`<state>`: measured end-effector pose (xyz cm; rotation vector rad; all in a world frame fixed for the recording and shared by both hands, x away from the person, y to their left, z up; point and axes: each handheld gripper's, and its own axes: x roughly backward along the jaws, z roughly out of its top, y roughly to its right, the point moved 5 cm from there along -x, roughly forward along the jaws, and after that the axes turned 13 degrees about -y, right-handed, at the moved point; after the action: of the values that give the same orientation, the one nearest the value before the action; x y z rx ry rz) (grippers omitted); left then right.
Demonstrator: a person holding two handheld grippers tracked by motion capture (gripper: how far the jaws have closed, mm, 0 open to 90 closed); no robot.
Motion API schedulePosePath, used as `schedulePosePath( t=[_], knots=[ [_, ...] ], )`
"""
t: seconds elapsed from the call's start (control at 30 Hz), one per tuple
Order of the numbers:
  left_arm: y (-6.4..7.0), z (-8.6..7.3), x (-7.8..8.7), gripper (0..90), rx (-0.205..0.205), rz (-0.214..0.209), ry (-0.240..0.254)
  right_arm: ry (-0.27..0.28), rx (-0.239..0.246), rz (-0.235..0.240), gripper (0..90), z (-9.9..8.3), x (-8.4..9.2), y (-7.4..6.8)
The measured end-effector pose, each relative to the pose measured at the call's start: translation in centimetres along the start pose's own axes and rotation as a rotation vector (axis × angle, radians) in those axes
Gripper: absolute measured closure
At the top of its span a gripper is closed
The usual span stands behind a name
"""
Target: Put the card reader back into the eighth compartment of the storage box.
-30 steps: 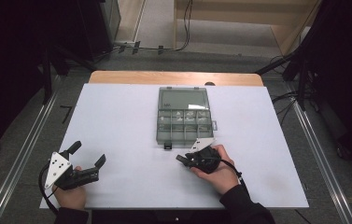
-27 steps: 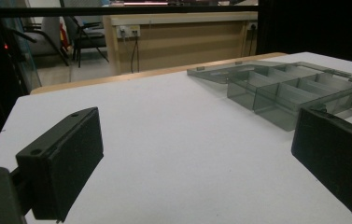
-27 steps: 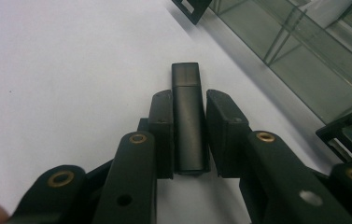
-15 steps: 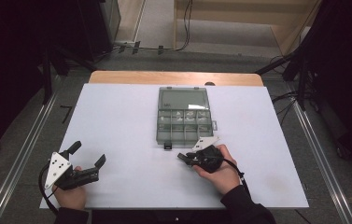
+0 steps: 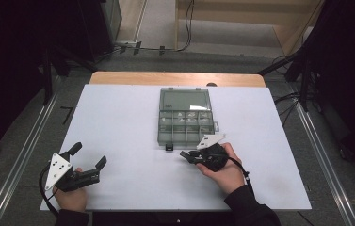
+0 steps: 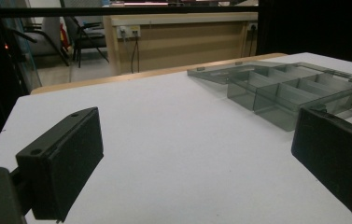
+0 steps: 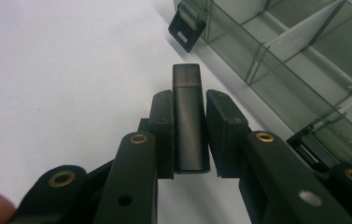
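Observation:
A clear grey compartment box (image 5: 160, 133) lies open in the middle of the white table, with its lid folded back to the far side. My right gripper (image 5: 187, 155) is just in front of the box's near edge and is shut on a small dark rectangular block (image 7: 190, 126). The block sticks out past the fingertips (image 7: 162, 109) toward the box wall (image 7: 276, 81). A black latch (image 7: 185, 28) hangs from the box's near edge. My left gripper (image 5: 88, 155) rests at the near left of the table, jaws wide apart and empty; the left gripper view looks toward the box (image 6: 276, 100).
The white table top (image 5: 118, 117) covers a wooden desk whose far edge (image 5: 175, 77) shows behind the box. Metal rails (image 5: 24, 141) run along both sides of the table. Some box compartments hold small pale items (image 5: 191, 115).
My right gripper has edged slightly to the right along the box's near edge, still holding the dark block. The left gripper has stayed put.

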<state>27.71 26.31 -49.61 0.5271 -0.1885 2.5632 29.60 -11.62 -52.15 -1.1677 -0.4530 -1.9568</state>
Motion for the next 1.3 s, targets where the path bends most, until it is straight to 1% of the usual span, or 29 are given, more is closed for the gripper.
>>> schedulePosePath(
  t=[0.5,0.7,1.17,1.3],
  knots=[
    [0.0,0.0,0.0,2.3,0.001,0.000,0.000,0.018,-0.008,-0.002,70.9,0.6,1.4,0.6],
    [0.0,0.0,0.0,2.3,0.000,-0.001,0.000,0.021,-0.001,-0.007,70.9,0.8,2.0,0.8],
    [0.0,0.0,0.0,2.3,0.002,-0.003,0.003,0.045,-0.024,-0.010,70.9,0.8,2.8,1.4],
    [0.0,0.0,0.0,2.3,0.000,-0.004,0.001,0.049,-0.025,-0.014,70.9,0.8,3.1,1.7]
  ],
)
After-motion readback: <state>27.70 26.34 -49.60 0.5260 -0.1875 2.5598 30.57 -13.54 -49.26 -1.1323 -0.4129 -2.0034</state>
